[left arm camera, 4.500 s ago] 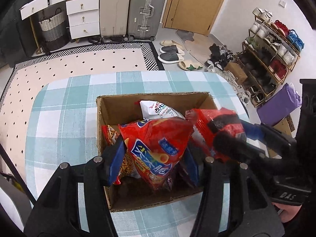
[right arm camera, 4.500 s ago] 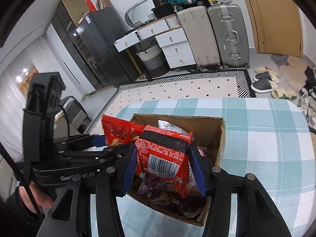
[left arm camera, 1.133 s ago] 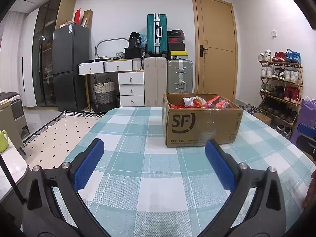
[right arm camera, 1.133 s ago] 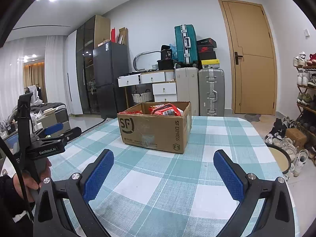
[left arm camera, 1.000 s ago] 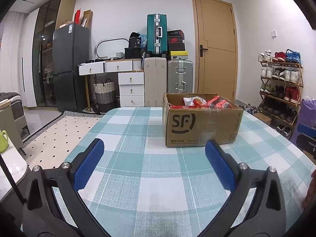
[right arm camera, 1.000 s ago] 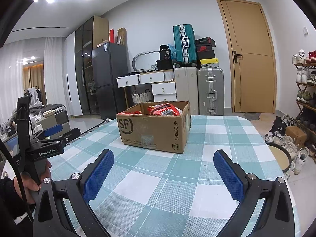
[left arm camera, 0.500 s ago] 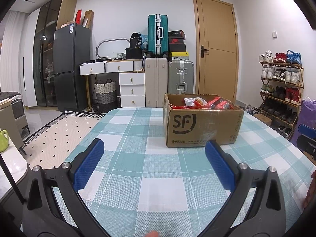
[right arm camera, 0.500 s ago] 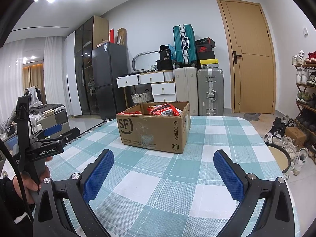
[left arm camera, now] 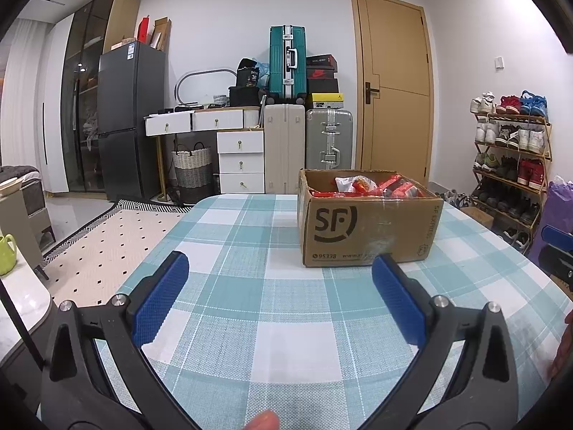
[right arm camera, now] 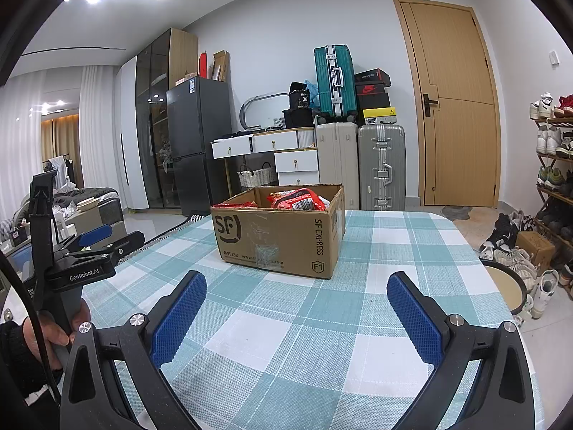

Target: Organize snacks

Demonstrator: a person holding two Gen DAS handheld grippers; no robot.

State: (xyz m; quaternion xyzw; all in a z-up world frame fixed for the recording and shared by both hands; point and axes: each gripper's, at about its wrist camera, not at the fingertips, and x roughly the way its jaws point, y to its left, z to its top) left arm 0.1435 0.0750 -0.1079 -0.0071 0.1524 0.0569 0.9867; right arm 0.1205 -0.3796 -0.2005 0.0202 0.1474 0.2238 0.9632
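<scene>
Left gripper (left arm camera: 279, 279): its blue-padded fingers (left arm camera: 159, 295) are standing wide apart with nothing between them, hovering low over the near part of the table; in the right wrist view a hand (right arm camera: 46, 329) is gripping its black handle at the left edge of the frame.

Right gripper (right arm camera: 295, 308): its blue pads (right arm camera: 413, 322) are likewise spreading wide and holding nothing, pointing across the tabletop toward the box.

Table (left arm camera: 286, 308): a teal-and-white checked cloth is covering it, lying bare between both tools and the box.

Cardboard box (left arm camera: 369, 225): it is sitting open-topped on the far part of the table, well apart from both grippers, showing an "SF" logo on its near face; in the right wrist view (right arm camera: 277, 234) one corner is turning toward the camera.

Snack packets (left arm camera: 379, 186): red and white bags are lying inside the box, their tops poking just above the rim; seen again in the right wrist view (right arm camera: 297, 199).

Floor beyond: a dotted rug (left arm camera: 104, 247) with a striped border is lying left of the table.

Back wall: suitcases (left arm camera: 329, 139), a white drawer unit (left arm camera: 241, 161), a dark fridge (left arm camera: 130, 118) and a wooden door (left arm camera: 394, 89) are lining it.

Right side: a shoe rack (left arm camera: 508, 165) is standing filled with pairs.
</scene>
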